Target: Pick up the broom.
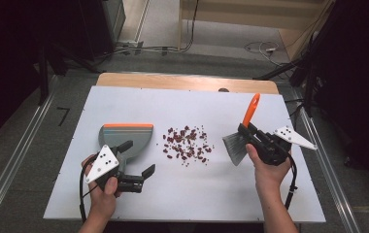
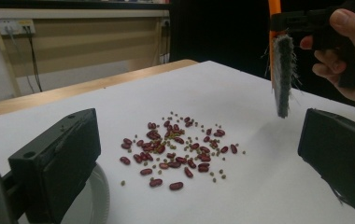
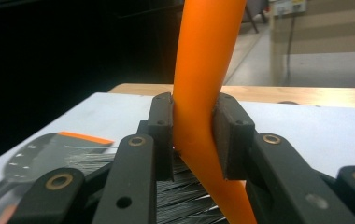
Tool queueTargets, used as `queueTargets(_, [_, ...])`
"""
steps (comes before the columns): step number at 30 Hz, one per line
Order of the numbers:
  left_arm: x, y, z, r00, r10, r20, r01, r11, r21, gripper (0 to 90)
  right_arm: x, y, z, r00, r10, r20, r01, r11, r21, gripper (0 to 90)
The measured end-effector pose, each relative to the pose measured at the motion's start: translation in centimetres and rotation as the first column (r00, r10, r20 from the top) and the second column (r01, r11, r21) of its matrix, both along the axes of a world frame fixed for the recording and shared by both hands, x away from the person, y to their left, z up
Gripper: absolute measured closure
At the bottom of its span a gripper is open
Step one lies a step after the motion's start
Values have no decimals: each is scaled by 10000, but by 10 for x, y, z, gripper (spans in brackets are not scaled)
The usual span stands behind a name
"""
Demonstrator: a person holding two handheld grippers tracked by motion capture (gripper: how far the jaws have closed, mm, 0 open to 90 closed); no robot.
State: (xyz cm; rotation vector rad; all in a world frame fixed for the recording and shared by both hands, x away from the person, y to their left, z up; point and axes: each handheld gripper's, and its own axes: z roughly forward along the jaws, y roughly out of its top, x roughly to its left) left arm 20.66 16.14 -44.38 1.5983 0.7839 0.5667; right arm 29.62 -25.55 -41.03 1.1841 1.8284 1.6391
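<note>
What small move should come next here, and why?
Probably the open left gripper should close on the grey plastic dustpan with the orange edge, which lies ungripped, while the right gripper already clamps the orange-handled brush beside the scattered red beans.

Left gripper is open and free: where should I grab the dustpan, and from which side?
Take the dustpan by its narrow handle end nearest the left gripper, coming from the person's side. Its orange-edged mouth faces away, the beans lie to its right.

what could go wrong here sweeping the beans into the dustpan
1. The left hand-held gripper is open and not holding the dustpan, so the brush may push it away.
2. The beans lie loose and scattered; a fast stroke could roll them off the table.
</note>
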Motion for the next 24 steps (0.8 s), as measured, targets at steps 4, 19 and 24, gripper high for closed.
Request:
queueTargets(4, [1, -10, 3, 9996, -255, -151, 257, 9996, 84, 0, -3, 8, 3, 9998, 193, 57, -194, 9998, 74, 693])
queueTargets(19, [3, -38, 9, 9938, -814, -753, 791, 9963, -325, 0, -18, 39, 11, 9961, 824, 309, -832, 9962, 259, 693])
queueTargets(24, [1, -47, 12, 9896, -1155, -861, 1115, 9925, -495, 5, -24, 52, 12, 9930, 1111, 388, -1120, 9935, 213, 693])
